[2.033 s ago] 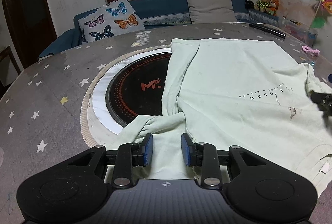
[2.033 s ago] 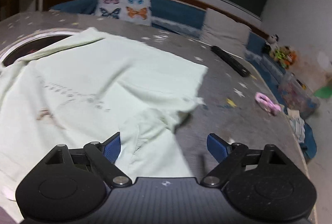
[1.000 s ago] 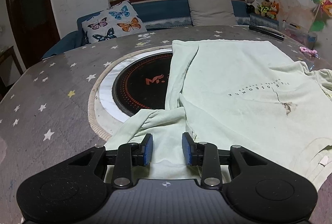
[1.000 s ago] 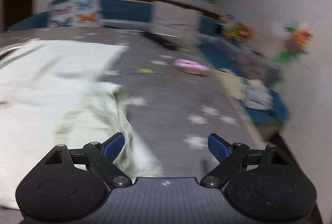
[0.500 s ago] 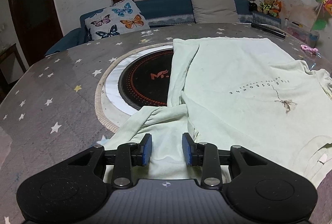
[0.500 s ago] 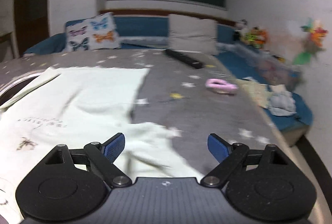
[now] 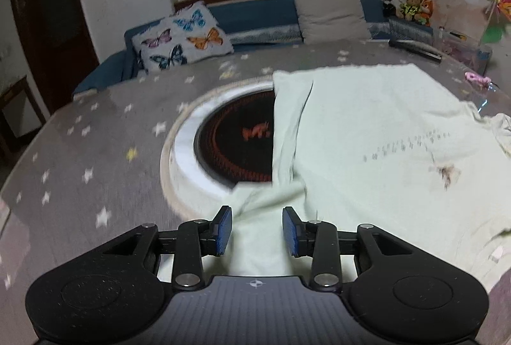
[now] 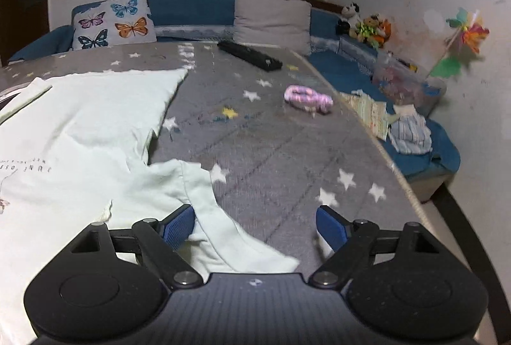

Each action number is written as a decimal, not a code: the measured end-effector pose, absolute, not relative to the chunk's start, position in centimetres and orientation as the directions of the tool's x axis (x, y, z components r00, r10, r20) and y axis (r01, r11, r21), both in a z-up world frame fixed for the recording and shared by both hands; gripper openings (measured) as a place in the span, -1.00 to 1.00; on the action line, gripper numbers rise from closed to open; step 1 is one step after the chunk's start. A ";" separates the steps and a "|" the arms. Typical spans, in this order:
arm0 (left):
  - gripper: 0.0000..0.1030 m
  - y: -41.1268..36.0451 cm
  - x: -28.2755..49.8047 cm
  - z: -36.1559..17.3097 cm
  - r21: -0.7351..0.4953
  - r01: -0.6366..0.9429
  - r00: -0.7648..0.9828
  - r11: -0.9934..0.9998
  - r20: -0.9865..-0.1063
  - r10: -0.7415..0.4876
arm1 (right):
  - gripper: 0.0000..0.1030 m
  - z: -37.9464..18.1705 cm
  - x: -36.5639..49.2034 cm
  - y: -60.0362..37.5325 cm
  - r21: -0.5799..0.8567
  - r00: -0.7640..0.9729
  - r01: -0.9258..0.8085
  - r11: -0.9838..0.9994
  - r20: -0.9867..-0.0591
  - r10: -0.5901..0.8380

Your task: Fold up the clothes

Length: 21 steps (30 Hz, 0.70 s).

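A pale green T-shirt [image 7: 367, 147] lies spread flat, print side up, on the grey star-patterned table [image 7: 95, 128]. Its left sleeve [image 7: 258, 204] is bunched towards me, and my left gripper [image 7: 257, 230] hovers over it, open by a moderate gap with cloth showing below the blue pads. In the right wrist view the same shirt [image 8: 80, 128] fills the left side. Its right sleeve [image 8: 198, 185] runs under my right gripper [image 8: 255, 228], which is wide open; the left pad is over the sleeve, the right pad over bare table.
A round black hotplate [image 7: 236, 144] with a white ring is set in the table, partly under the shirt. A black remote [image 8: 249, 55] and a pink hair tie [image 8: 308, 99] lie beyond the shirt. The table edge [image 8: 396, 172] curves at right, with a blue sofa behind.
The right wrist view swung off to the right, then came back over the right sleeve, gripper still wide open. The left gripper drifted slightly back over the left sleeve, same gap.
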<state>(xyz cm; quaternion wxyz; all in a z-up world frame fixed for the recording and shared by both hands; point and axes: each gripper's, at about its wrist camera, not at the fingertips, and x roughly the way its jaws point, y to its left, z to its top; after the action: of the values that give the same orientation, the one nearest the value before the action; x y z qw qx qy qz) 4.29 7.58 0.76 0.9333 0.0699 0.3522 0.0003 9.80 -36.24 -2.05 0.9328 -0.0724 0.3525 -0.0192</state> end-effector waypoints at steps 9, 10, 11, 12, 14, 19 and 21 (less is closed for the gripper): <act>-0.27 4.2 12.8 1.7 0.198 0.141 0.759 0.970 -0.651 0.022 | 0.63 0.9 14.0 -33.4 -0.008 0.742 -0.145 0.989 -0.663 0.103; -0.27 3.8 13.9 1.5 0.203 0.150 0.755 0.968 -0.655 0.021 | 0.62 1.1 14.7 -33.0 -0.005 0.740 -0.154 0.988 -0.663 0.112; -0.28 3.5 15.0 1.4 0.207 0.157 0.751 0.966 -0.660 0.019 | 0.57 1.3 15.5 -32.7 0.002 0.737 -0.162 0.987 -0.665 0.122; -0.29 3.2 15.9 1.2 0.208 0.161 0.748 0.965 -0.663 0.018 | 0.54 1.4 16.5 -32.5 0.014 0.730 -0.166 0.986 -0.670 0.133; -0.29 2.6 17.9 0.8 0.205 0.178 0.744 0.962 -0.669 0.005 | 0.48 1.3 18.5 -32.3 0.039 0.716 -0.170 0.985 -0.681 0.150; -0.29 1.3 21.8 -0.7 0.221 0.226 0.729 0.949 -0.684 -0.014 | 0.35 0.6 22.8 -31.9 0.072 0.688 -0.170 0.983 -0.706 0.170; -0.29 0.9 23.0 -1.5 0.234 0.241 0.722 0.942 -0.692 -0.013 | 0.33 0.0 24.6 -31.4 0.071 0.678 -0.177 0.982 -0.714 0.174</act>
<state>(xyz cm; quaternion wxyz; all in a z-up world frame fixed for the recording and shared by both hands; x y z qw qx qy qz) 23.01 0.94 -1.47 0.9146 0.1558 0.3665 -0.0695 24.58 -31.44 0.02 0.9159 -0.0021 0.3897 0.0959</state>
